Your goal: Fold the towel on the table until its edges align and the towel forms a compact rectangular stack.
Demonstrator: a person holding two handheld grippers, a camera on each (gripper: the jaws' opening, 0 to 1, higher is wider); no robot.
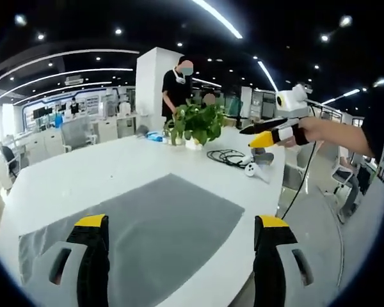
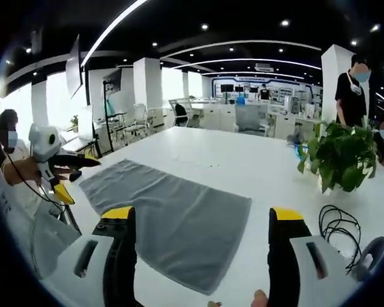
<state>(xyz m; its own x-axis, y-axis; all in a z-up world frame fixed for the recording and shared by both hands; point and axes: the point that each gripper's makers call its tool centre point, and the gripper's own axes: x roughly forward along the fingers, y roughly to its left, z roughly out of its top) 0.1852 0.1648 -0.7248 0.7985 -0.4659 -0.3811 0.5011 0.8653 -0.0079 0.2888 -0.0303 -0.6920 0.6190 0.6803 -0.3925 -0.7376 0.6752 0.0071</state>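
Here, both tools hovered above a white tabletop [image 1: 83, 179] with the fold not yet begun. In the left gripper view, the left tool [image 1: 182, 233] stood wide apart and empty, its yellow-tipped jaws framing the near part of the grey towel [image 1: 160, 224]. In the right gripper view, the right tool [image 2: 201, 224] was likewise spread wide and held nothing, the towel [image 2: 173, 214] lying between and beyond its jaws.

The towel lay flat and fully spread in a single layer near the tabletop's edge, one long rectangle with no corner turned over (so the task looked to be at its very start). The step in hand appeared to be the approach. The next move would call for each tool to drop to a corner or edge of the towel, pinch the cloth, and carry that edge across to meet the opposite one.

Farther along the tabletop stood a potted plant [image 1: 195, 125] in a small white pot [image 1: 193, 144], the only container in sight, holding leafy green stems. Beside it lay a coil of black cable [image 1: 227, 155] and a white controller [image 1: 259, 169].

Beyond, a person in black [image 1: 177, 86] stood by a white pillar [image 1: 152, 83] in an open office.
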